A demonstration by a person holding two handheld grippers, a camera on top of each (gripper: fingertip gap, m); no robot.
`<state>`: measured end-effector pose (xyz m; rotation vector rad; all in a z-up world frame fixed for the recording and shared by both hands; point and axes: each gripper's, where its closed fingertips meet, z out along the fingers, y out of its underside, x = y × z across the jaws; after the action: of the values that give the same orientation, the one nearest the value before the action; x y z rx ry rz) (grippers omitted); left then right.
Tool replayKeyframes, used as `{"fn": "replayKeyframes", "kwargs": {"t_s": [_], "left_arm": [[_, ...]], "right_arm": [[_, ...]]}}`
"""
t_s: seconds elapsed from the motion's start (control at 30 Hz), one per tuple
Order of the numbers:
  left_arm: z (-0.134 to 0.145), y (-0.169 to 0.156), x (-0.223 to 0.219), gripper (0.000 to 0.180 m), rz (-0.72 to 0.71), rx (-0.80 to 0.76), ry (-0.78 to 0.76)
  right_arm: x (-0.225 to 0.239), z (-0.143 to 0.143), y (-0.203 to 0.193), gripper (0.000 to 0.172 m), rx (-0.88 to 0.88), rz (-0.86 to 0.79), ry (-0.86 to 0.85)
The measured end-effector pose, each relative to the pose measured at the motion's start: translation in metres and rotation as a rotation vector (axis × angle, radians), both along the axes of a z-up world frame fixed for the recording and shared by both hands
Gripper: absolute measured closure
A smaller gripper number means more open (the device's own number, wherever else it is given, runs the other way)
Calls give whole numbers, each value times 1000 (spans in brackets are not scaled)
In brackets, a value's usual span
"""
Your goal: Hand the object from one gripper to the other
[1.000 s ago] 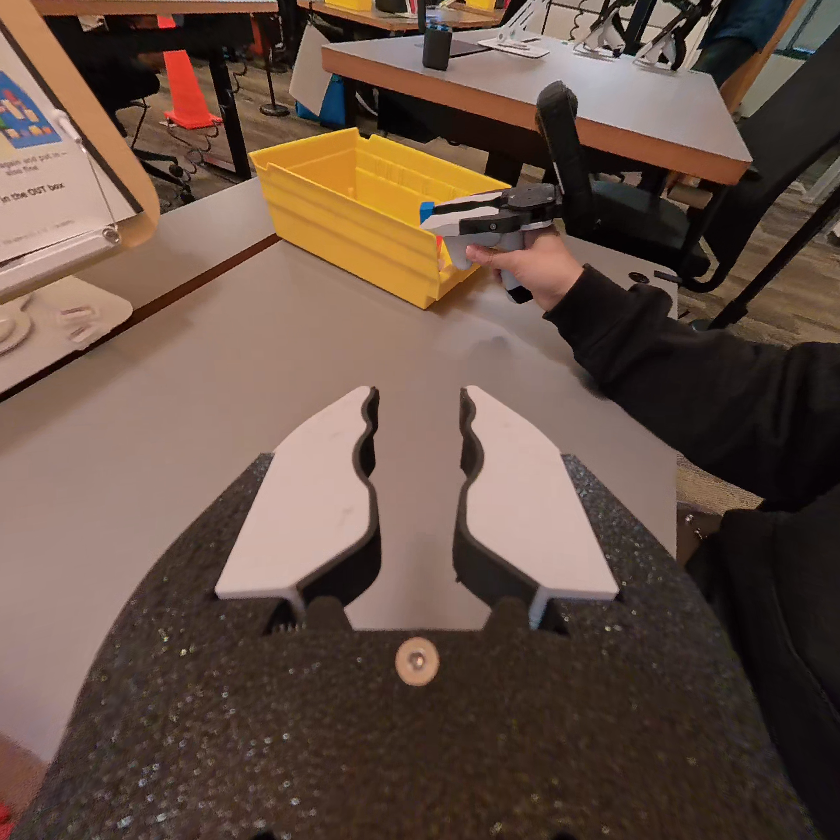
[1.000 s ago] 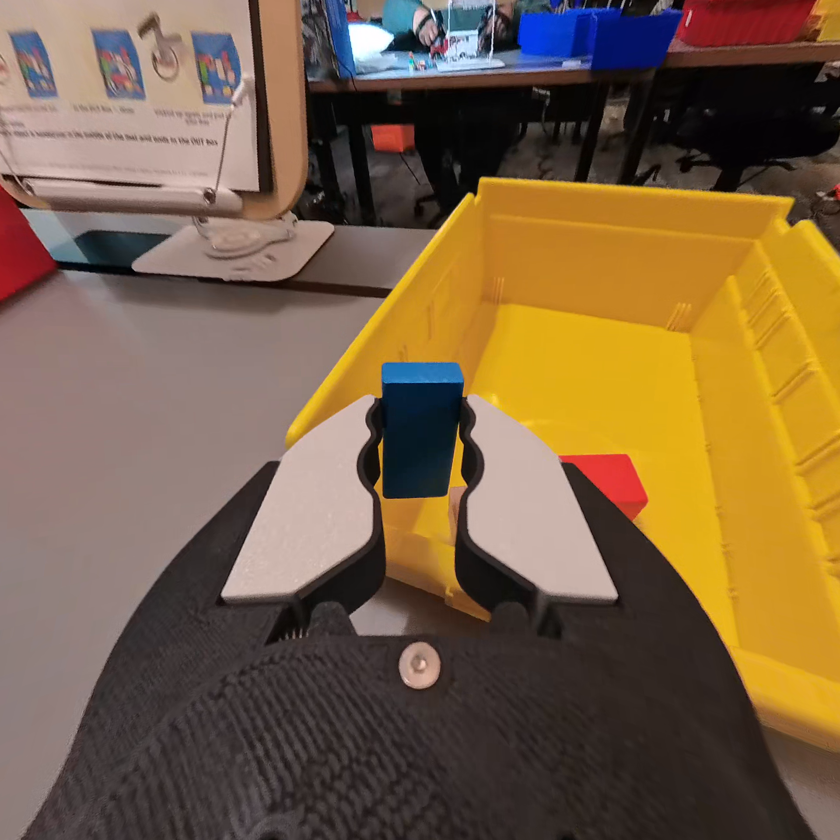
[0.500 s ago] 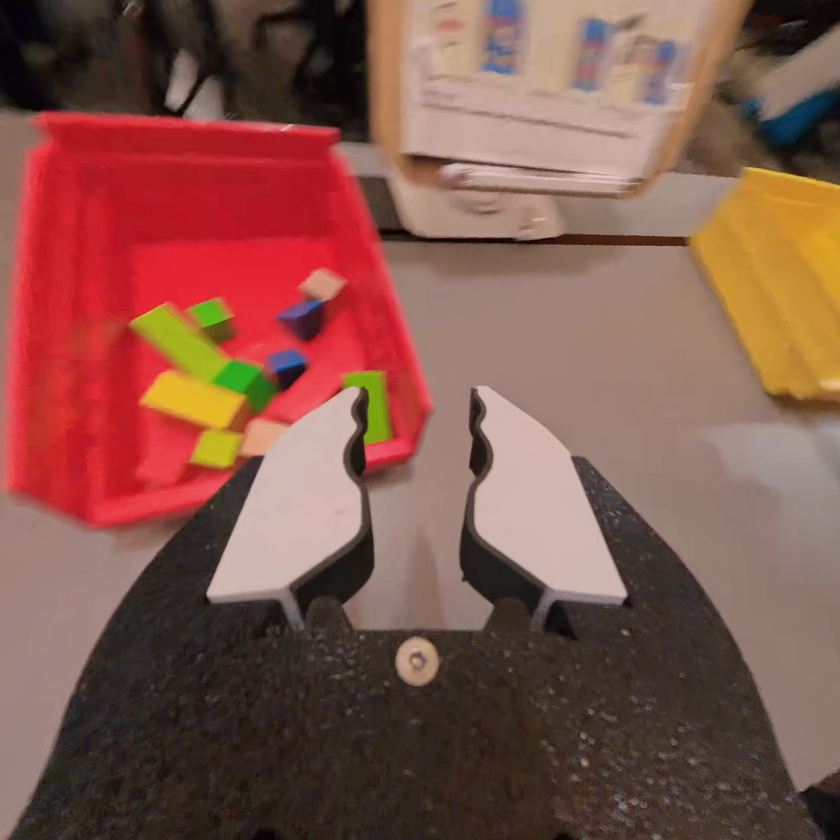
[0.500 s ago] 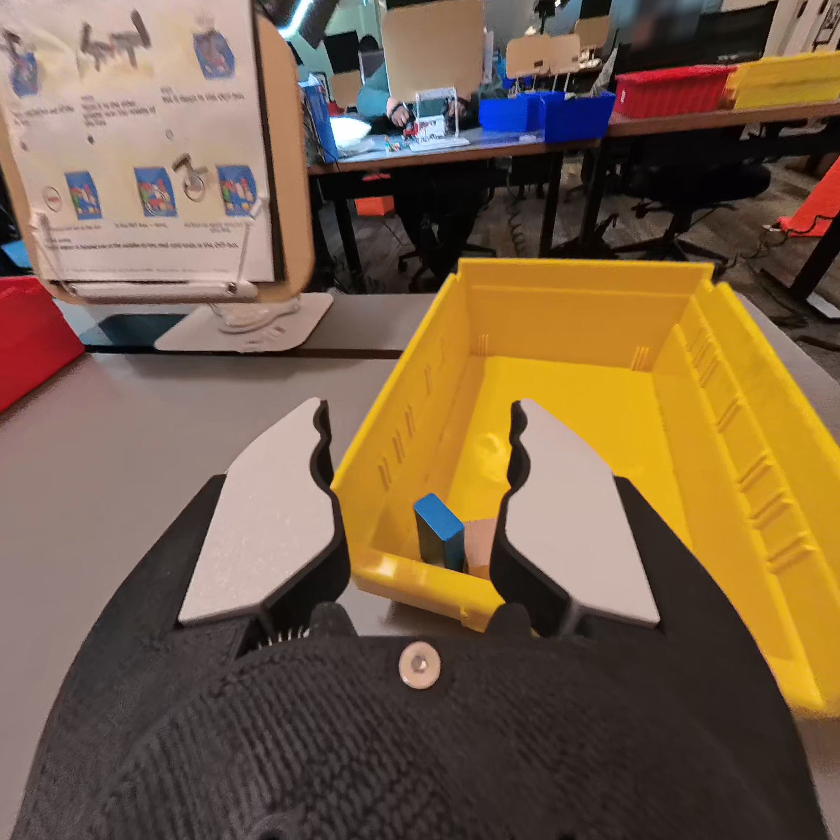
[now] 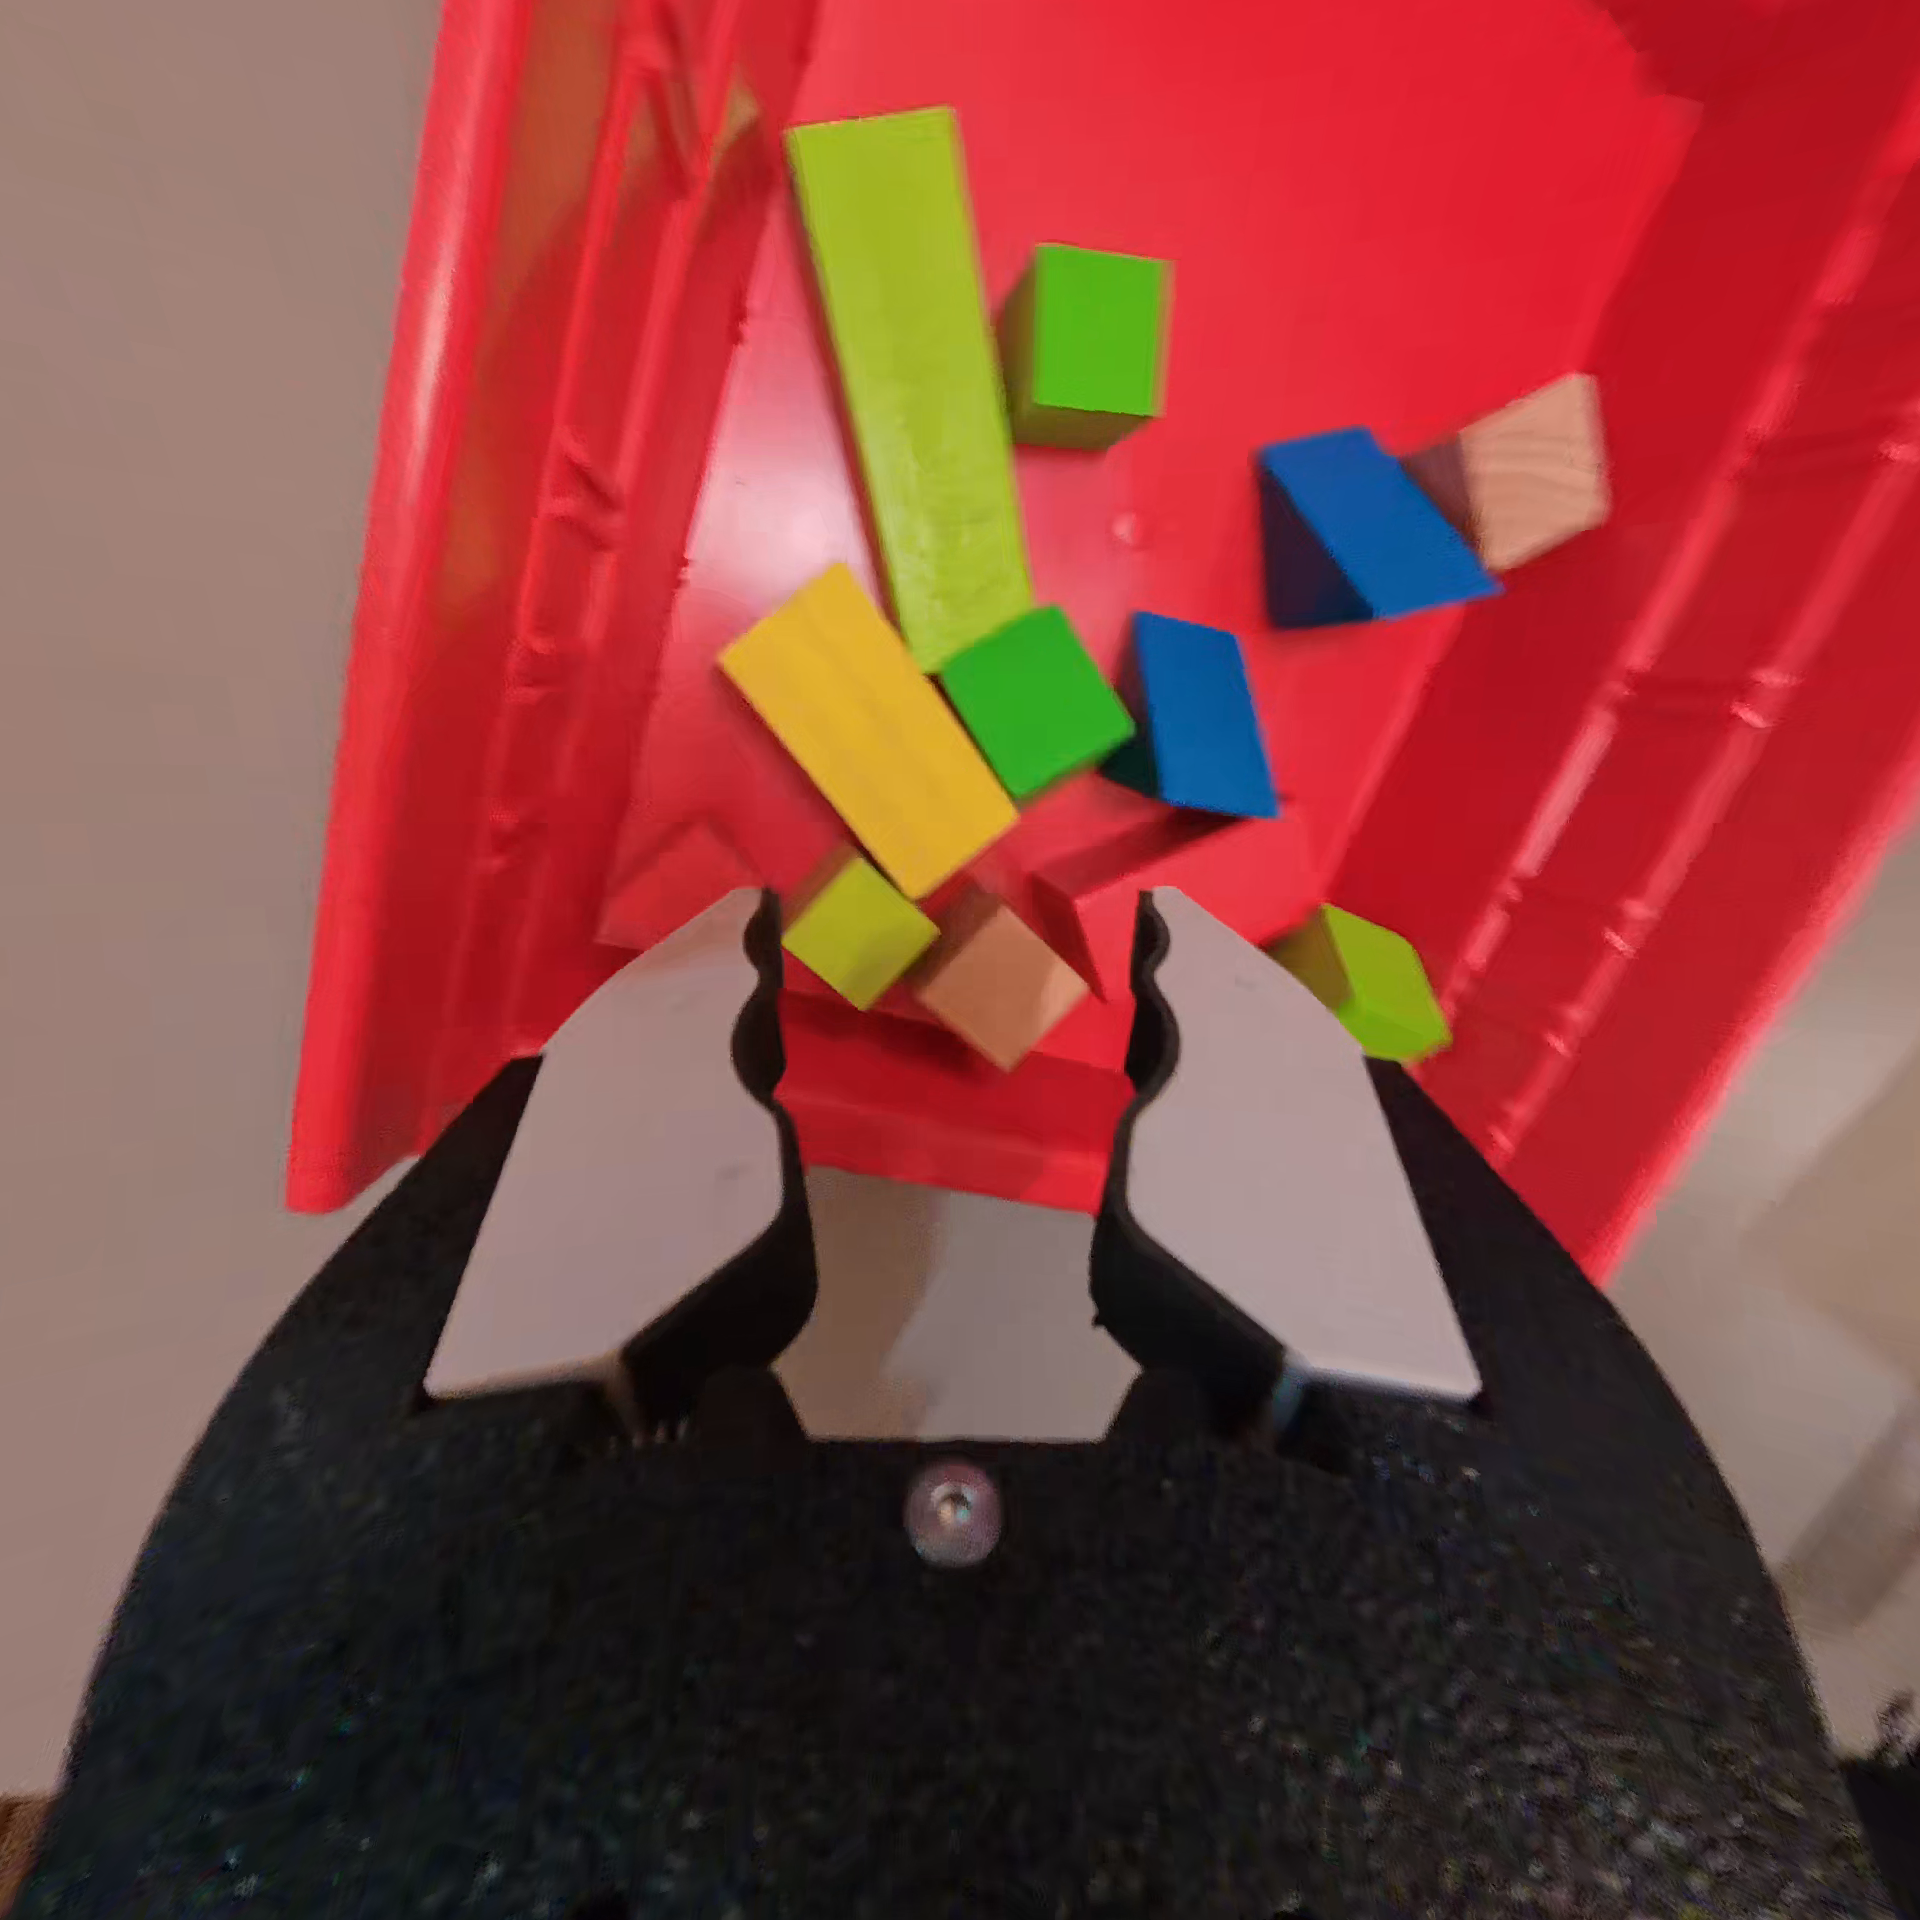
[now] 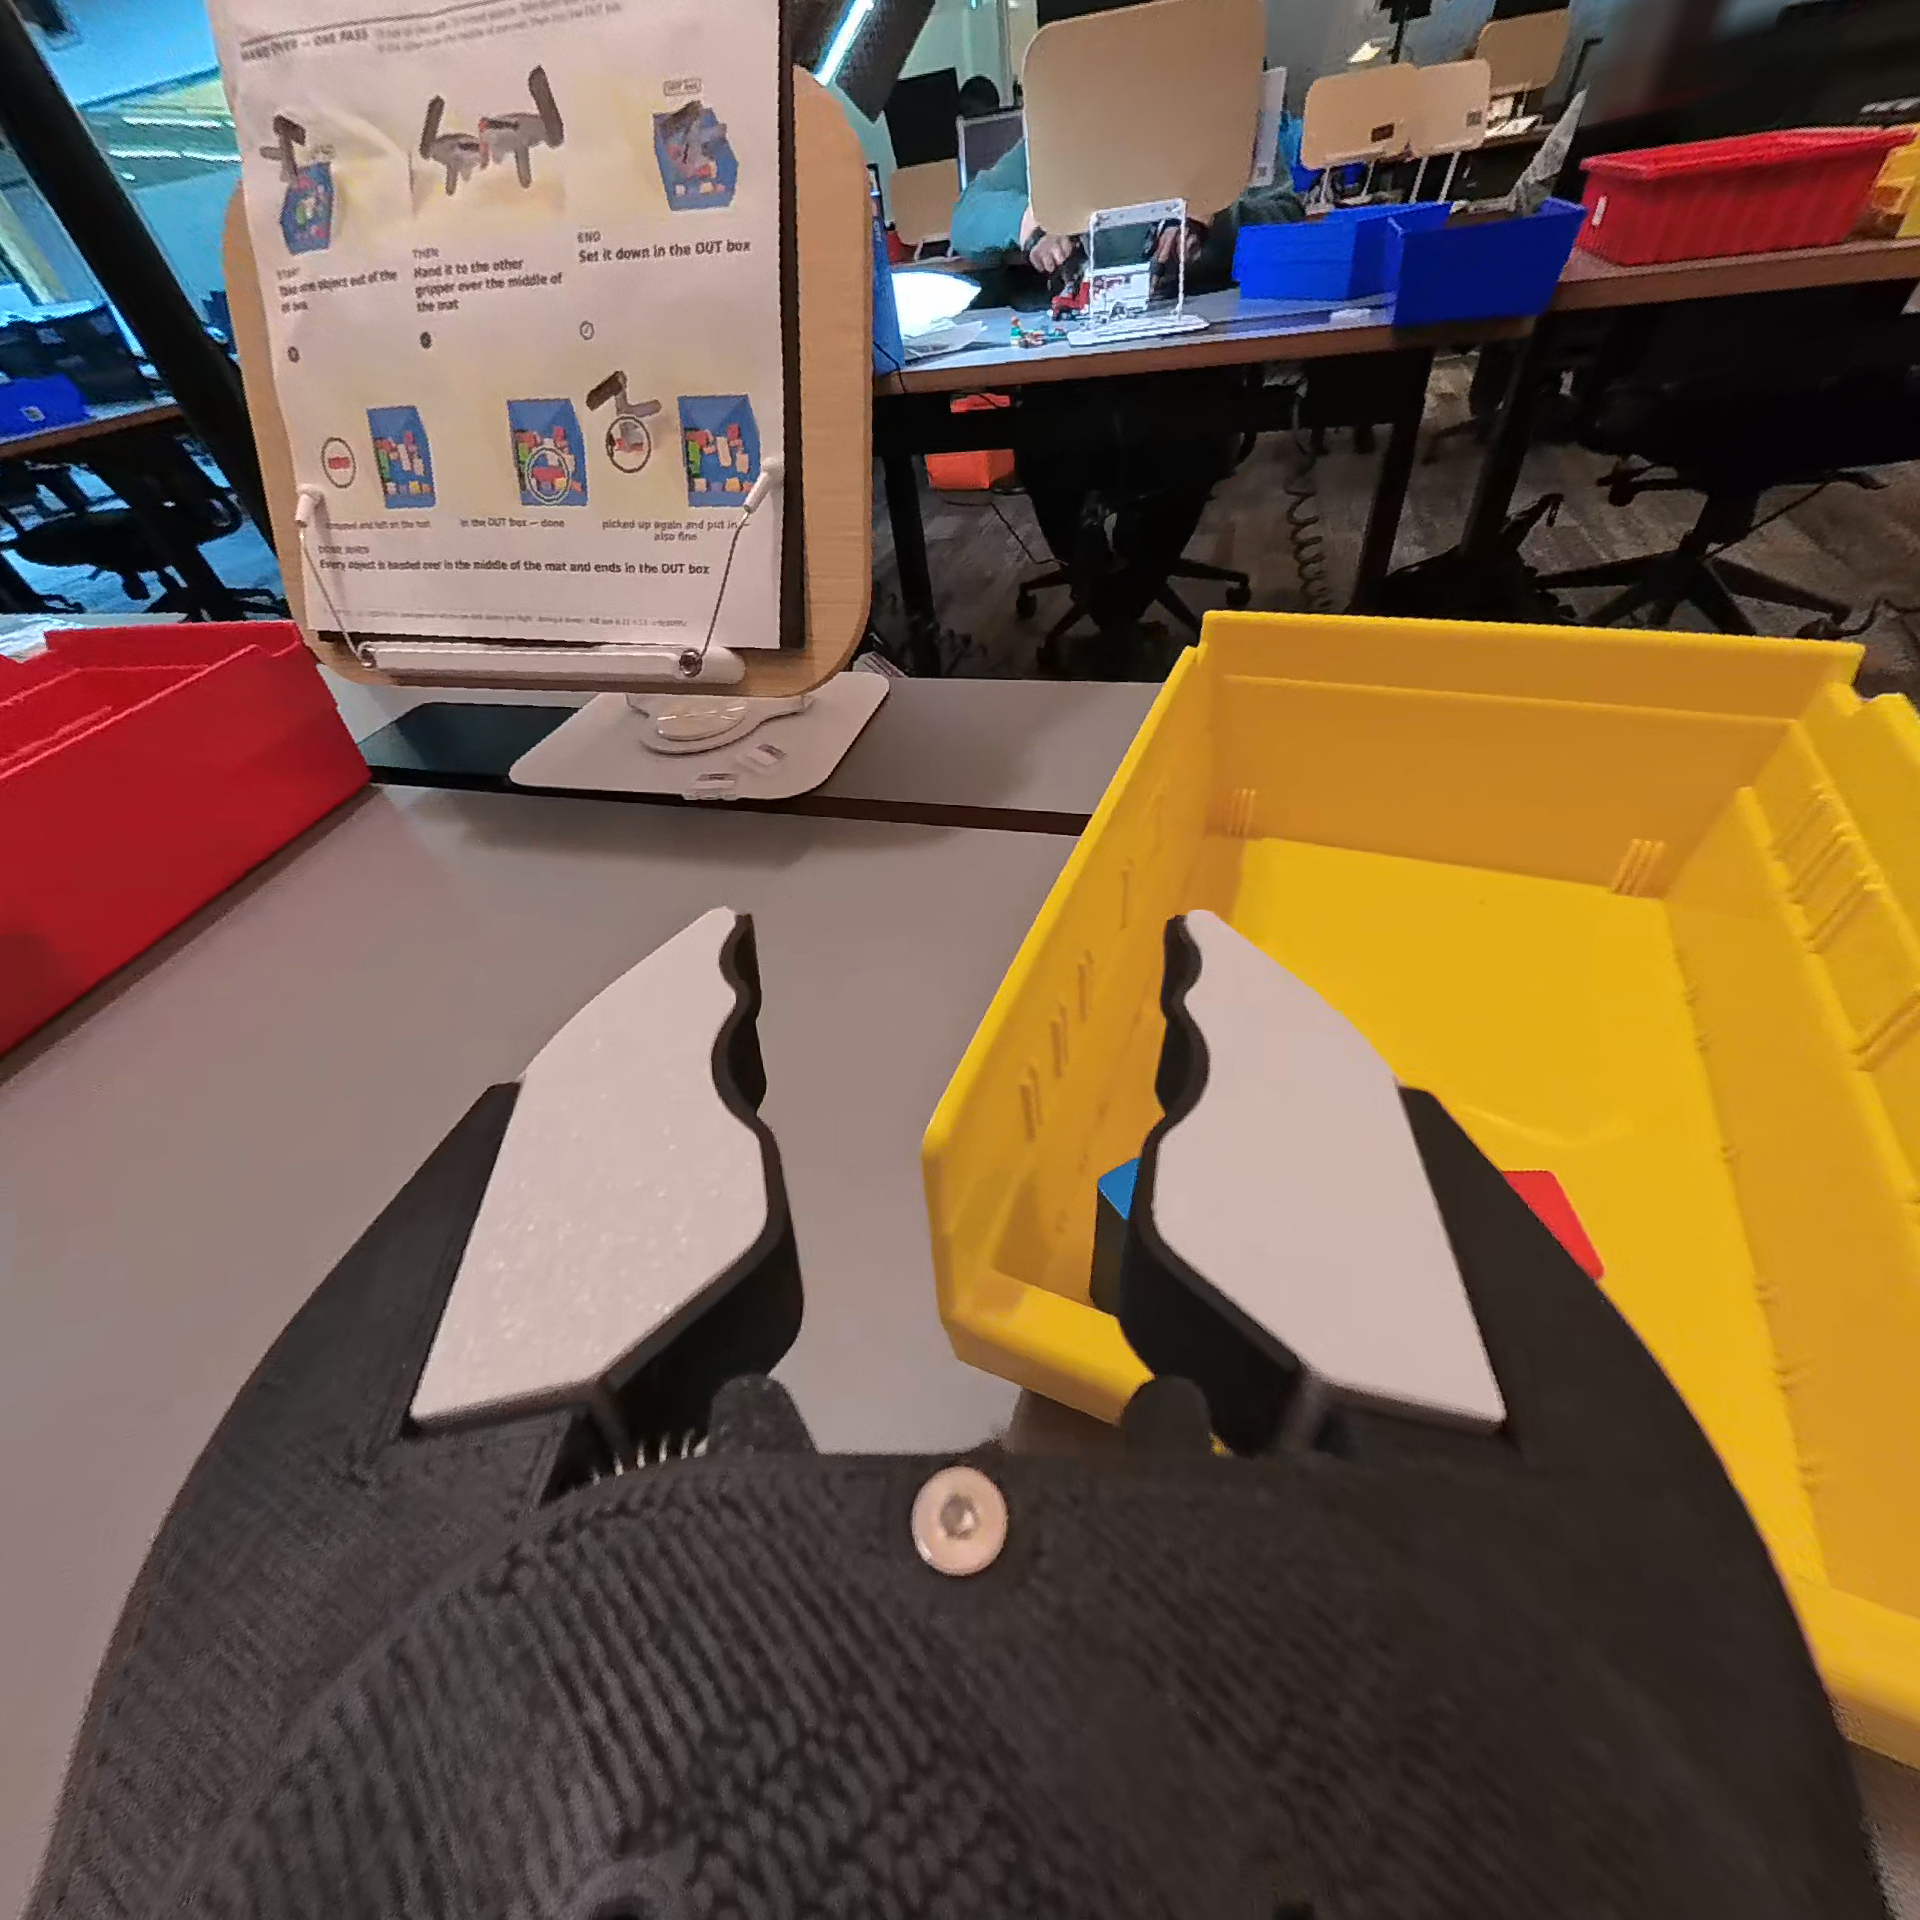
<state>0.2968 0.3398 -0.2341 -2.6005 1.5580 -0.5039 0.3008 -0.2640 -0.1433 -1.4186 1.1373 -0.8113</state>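
I have the left gripper [image 5: 951, 914] poised over the near end of the red plastic bin [image 5: 1351, 208], fingers [image 5: 644, 1132] spread wide and holding nothing. Below and between the tips lie a small lime-green wooden cube [image 5: 857, 935] and a bare tan wooden block [image 5: 1003, 987], touching one another, neither of them pinched. The picture is a little blurred, so I can't say how far above them the tips are.

I judge these blocks to be light, rigid and not at all fragile: painted wood with flat faces and sharp corners. The paint looks smooth, so a shallow grip could slip; I'd take one across two parallel flat faces, well down the sides. The cube is the easier pick, but the tan block crowds it and a yellow rectangular wooden block [image 5: 868, 727] leans over it, so the fingers may nudge neighbours. The blue wooden wedges [image 5: 1205, 717] have sloped faces and would squirt out of a pinch; I'd avoid them. The long lime-green wooden plank [image 5: 914, 384] would be best held across its narrow width near the middle, leaving an end free for the other side to take.

My right gripper [image 6: 961, 935] sits over the grey counter [image 6: 312, 1039] beside the yellow plastic bin [image 6: 1507, 987], fingers parted and bare. A blue block [image 6: 1117, 1195] and a red one [image 6: 1553, 1216] already lie in that ribbed, hard-walled bin, partly hidden behind my right finger.
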Motion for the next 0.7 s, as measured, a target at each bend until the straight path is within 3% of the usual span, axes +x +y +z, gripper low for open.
{"fn": "replayKeyframes", "kwargs": {"t_s": [0.03, 0.23, 0.47, 0.7], "left_arm": [[-7, 5, 0, 119, 37, 20, 32], [-34, 8, 8, 124, 204, -3, 108], [-43, 24, 16, 137, 320, 68, 83], [-44, 24, 10, 147, 292, 75, 119]], "right_arm": [[0, 0, 0, 97, 5, 4, 3], [1, -3, 0, 97, 24, 15, 6], [1, -2, -9, 97, 71, 15, 5], [2, -4, -15, 97, 98, 9, 16]]}}
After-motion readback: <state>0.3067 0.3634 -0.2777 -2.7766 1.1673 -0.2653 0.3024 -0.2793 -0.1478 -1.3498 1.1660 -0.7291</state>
